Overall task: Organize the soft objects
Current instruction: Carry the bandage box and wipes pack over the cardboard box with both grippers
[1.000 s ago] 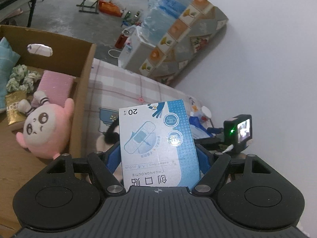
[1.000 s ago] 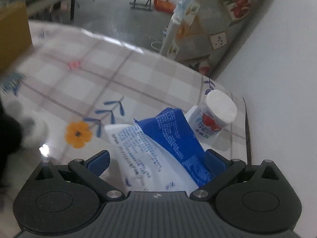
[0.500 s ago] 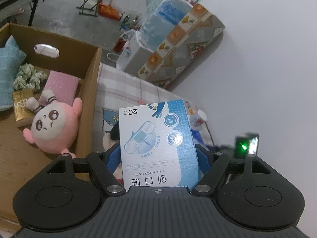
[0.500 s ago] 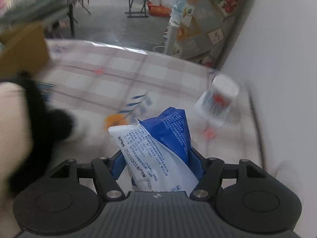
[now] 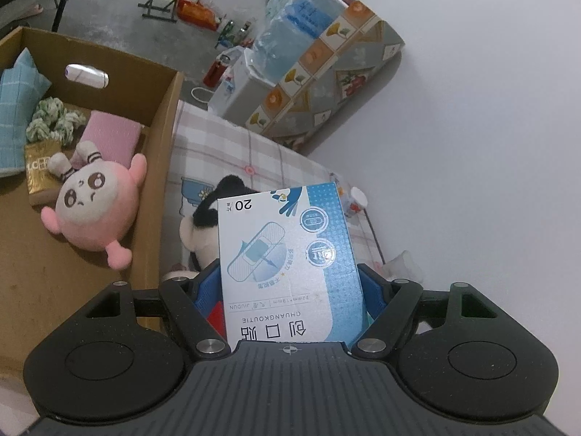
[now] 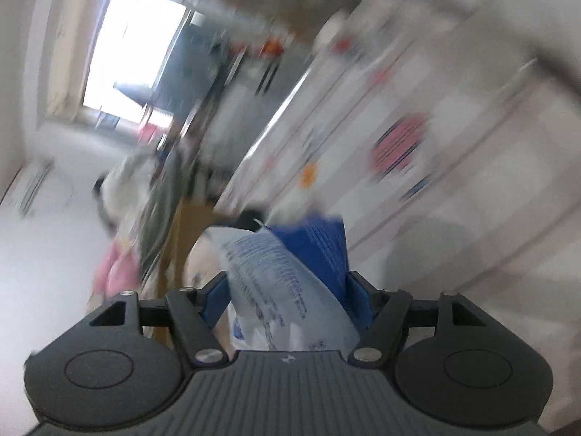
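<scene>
Left gripper, lower centre, pinches my upright blue-and-white cardboard plaster box beside the brown cardboard carton at left; right gripper, jaws easing apart, clasps a crumpled blue-and-white plastic packet, seemingly carton-bound.

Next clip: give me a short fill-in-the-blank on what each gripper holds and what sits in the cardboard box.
1. The left gripper is shut on a box of adhesive ____.
2. The pink plush toy lies inside the ____ box.
3. The right gripper holds a blue and white ____.
4. The black and white plush toy lies on the checked ____.

Missing words: bandages; cardboard; packet; tablecloth
</scene>
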`<state>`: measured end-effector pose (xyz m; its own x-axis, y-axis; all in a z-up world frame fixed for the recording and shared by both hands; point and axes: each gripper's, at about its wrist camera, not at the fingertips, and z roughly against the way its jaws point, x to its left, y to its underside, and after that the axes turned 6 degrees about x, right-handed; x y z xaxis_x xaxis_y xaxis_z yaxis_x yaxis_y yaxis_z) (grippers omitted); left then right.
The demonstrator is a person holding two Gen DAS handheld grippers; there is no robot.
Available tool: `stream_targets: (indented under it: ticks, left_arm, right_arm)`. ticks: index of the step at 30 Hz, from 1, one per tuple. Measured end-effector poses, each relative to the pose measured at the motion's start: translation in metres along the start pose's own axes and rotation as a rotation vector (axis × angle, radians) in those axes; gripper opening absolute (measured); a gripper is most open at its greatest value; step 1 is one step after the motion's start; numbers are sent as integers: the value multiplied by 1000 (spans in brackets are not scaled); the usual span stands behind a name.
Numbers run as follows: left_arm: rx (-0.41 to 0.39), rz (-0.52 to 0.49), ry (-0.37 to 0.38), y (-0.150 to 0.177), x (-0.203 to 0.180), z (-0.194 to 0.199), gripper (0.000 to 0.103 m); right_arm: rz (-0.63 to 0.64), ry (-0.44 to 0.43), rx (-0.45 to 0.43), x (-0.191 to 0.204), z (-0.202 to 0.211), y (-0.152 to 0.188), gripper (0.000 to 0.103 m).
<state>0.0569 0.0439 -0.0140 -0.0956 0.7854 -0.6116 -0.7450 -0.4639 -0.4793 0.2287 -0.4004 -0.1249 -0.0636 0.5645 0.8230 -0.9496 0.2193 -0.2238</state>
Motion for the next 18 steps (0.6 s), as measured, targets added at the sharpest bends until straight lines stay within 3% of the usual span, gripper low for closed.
stream_targets:
  ticks: [3, 4, 5, 6, 9, 13, 18]
  left_arm:
    - [2, 5, -5, 3, 1, 1, 75]
    - [0, 6, -7, 3, 1, 1, 75]
    - [-2, 7, -8, 3, 1, 2, 75]
    - [-4, 12, -10, 4, 2, 2, 75]
    - [-9, 27, -20, 5, 5, 3, 75]
    - [-12, 35, -36, 5, 9, 7, 75]
    - [-25, 42, -41, 4, 11, 11, 75]
  right_arm:
    - [6, 82, -85, -9, 23, -1, 45]
    - [3, 77, -90, -11, 26, 0, 49]
    - [-3, 81, -95, -12, 28, 1, 61]
    - [-3, 107, -106, -12, 30, 2, 64]
    - [68, 203, -142, -6, 29, 5, 64]
    - [247, 464, -176, 20, 17, 14, 67]
    - [414, 637, -126, 38, -11, 28, 67]
